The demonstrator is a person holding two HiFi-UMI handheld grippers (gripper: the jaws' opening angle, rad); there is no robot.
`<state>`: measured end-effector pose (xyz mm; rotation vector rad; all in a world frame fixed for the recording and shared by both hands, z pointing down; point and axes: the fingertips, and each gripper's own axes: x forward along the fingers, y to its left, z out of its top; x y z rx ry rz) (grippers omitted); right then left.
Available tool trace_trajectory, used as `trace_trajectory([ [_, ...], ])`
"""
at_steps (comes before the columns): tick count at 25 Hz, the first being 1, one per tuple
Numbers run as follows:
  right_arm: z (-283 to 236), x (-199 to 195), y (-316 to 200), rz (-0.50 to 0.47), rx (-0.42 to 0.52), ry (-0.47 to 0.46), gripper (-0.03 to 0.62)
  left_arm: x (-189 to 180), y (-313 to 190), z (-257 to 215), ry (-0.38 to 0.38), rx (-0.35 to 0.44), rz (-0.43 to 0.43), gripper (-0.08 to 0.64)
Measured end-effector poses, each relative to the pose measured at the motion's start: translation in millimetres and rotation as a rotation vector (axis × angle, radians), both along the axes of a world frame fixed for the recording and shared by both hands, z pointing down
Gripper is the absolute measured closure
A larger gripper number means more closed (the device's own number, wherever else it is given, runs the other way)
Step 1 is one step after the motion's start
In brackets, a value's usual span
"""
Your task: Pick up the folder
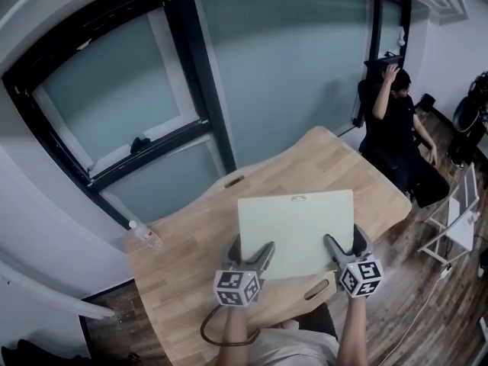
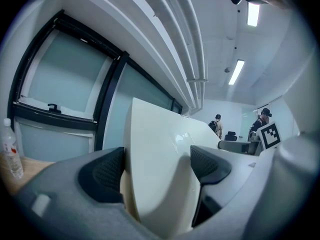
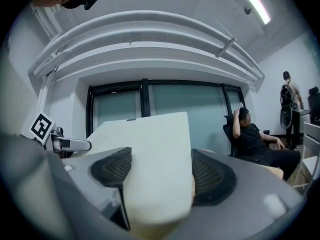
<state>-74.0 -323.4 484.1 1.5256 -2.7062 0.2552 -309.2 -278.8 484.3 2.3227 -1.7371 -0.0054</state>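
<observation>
A pale cream folder (image 1: 296, 231) is held flat above the wooden table (image 1: 191, 242), lifted off its surface. My left gripper (image 1: 255, 259) is shut on the folder's near left edge. At the near right edge my right gripper (image 1: 341, 252) is shut on it too. In the left gripper view the folder (image 2: 160, 159) fills the space between the dark pads (image 2: 105, 174) and rises tilted toward the ceiling. The right gripper view shows the folder (image 3: 155, 159) clamped between its ribbed pads (image 3: 210, 176), with the left gripper's marker cube (image 3: 42, 126) off to the left.
A clear water bottle (image 1: 143, 235) stands near the table's far left edge, also in the left gripper view as the bottle (image 2: 11, 151). A person in black (image 1: 396, 128) sits on a chair beyond the table's right end. A white folding rack (image 1: 457, 219) stands at right. Glass windows face the table.
</observation>
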Motion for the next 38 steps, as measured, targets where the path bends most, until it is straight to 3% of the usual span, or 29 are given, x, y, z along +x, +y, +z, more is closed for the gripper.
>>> trace_trajectory([
  [17,-28.1,-2.1,6.6,-0.031,0.063,-0.011,0.219,-1.6,8.0,-30.6,-0.016,0.066,-0.009,0.155],
  [38,-26.1,5.0,16.2,-0.032,0.060,0.010,0.219,5.0,14.3,-28.7,-0.026,0.065,-0.010,0.156],
])
